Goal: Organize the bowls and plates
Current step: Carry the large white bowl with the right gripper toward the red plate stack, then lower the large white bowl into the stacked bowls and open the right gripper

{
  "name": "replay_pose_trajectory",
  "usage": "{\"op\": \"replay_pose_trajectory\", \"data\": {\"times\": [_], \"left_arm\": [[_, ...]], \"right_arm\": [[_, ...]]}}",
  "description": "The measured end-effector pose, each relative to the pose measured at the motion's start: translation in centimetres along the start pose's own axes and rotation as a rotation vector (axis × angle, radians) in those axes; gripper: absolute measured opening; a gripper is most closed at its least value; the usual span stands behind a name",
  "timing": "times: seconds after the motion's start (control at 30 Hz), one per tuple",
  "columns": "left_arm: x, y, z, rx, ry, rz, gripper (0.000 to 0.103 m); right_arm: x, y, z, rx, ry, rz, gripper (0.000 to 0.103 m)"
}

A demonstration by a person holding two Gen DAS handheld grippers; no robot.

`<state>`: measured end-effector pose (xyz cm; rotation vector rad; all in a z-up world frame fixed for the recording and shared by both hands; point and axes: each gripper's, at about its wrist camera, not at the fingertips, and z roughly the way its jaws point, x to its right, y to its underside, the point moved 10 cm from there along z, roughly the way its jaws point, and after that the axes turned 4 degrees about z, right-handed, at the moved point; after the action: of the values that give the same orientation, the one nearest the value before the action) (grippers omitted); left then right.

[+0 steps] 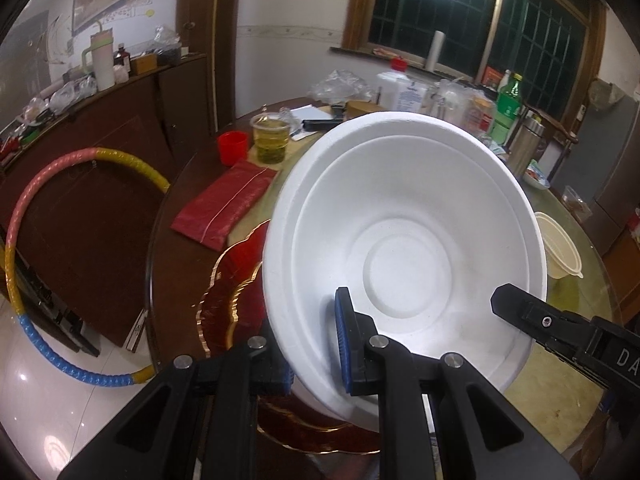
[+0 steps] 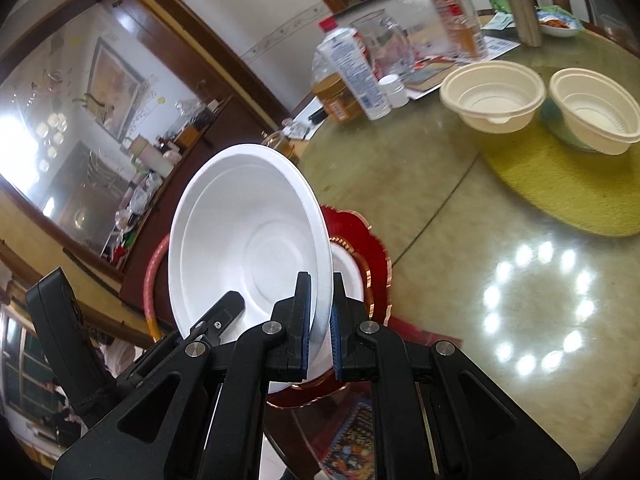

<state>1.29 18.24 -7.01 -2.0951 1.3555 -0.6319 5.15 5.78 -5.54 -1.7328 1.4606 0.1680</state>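
Note:
A white foam bowl point(image 1: 404, 232) hangs tilted above a red plate with a gold rim point(image 1: 234, 276) near the round table's edge. My left gripper point(image 1: 314, 354) is shut on the bowl's near rim, one blue pad inside and the other outside. In the right wrist view my right gripper point(image 2: 320, 316) is shut on the rim of the same bowl point(image 2: 248, 224), and the left gripper's finger point(image 2: 224, 312) shows lower left. Something white sits on the red plate point(image 2: 374, 248) behind the rim. Two beige bowls point(image 2: 492, 96) point(image 2: 596, 116) stand at the far right.
A yellow-green mat point(image 2: 560, 188) lies under the beige bowls. Bottles and jars point(image 2: 352, 72) crowd the table's back. A red cup point(image 1: 232, 146), a cup of yellow liquid point(image 1: 271, 136) and a red packet point(image 1: 224, 204) lie left of the plate. A striped hoop point(image 1: 52, 184) leans on the cabinet.

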Motion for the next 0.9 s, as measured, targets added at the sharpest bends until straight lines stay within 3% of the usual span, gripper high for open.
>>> {"op": "replay_pose_trajectory", "data": {"times": [0.9], "left_arm": [[-2.4, 2.1, 1.9, -0.108, -0.008, -0.016, 0.016]], "right_arm": [[0.0, 2.0, 3.9, -0.116, 0.002, 0.014, 0.009]]}}
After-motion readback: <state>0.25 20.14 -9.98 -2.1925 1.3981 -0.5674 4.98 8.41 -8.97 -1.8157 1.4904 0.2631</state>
